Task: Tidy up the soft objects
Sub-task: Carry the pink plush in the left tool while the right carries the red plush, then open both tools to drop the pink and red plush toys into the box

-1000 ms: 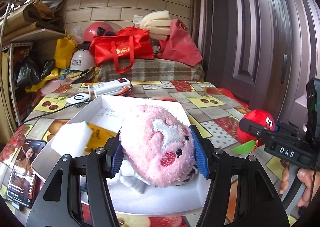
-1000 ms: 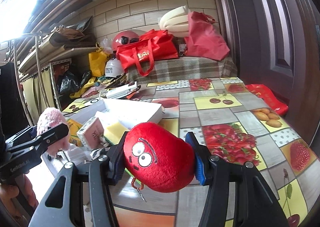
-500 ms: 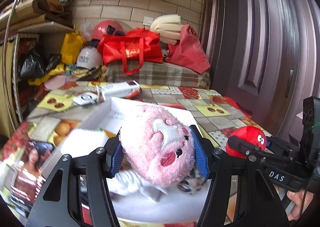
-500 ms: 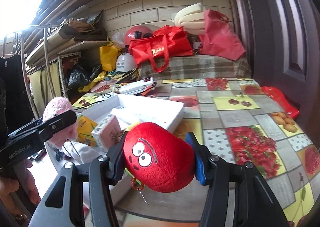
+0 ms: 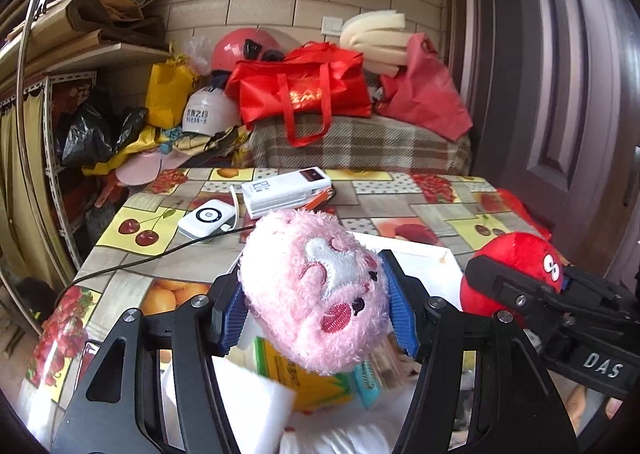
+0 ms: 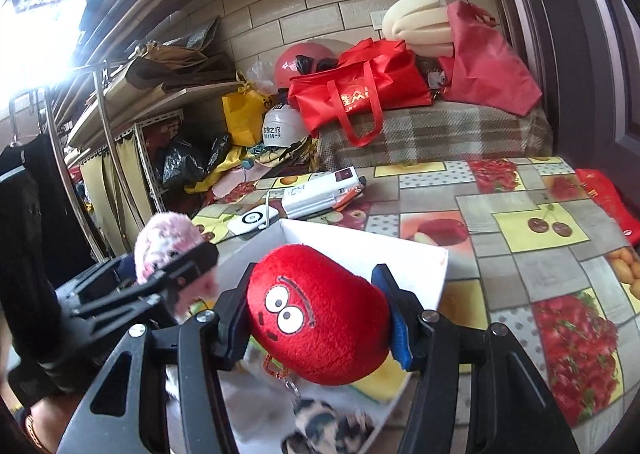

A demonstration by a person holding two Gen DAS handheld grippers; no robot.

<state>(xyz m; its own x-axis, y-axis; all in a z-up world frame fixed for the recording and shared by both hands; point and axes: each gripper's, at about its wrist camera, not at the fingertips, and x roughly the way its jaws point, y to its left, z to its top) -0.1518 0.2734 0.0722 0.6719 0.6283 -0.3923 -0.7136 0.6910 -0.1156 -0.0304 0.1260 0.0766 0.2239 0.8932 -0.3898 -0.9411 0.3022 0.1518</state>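
My left gripper (image 5: 316, 314) is shut on a fluffy pink plush toy (image 5: 316, 290) and holds it above the white box (image 5: 424, 262). My right gripper (image 6: 320, 318) is shut on a red plush with cartoon eyes (image 6: 320, 314), also raised over the white box (image 6: 360, 250). The red plush (image 5: 516, 262) shows at the right of the left wrist view, and the pink plush (image 6: 168, 242) at the left of the right wrist view. Under them in the box lie a white sponge (image 5: 248, 402), a yellow packet (image 5: 304, 382) and a spotted soft toy (image 6: 328, 430).
A white power bank (image 5: 286, 189) and a small white device with a cable (image 5: 206, 217) lie on the fruit-print tablecloth (image 6: 540, 254) behind the box. Red bags (image 5: 304, 93), helmets and a plaid-covered surface stand at the back. Shelves stand at the left, a dark door at the right.
Both grippers have risen and drawn back over the near part of the box, each still holding its plush. The right gripper has come closer to the left one.
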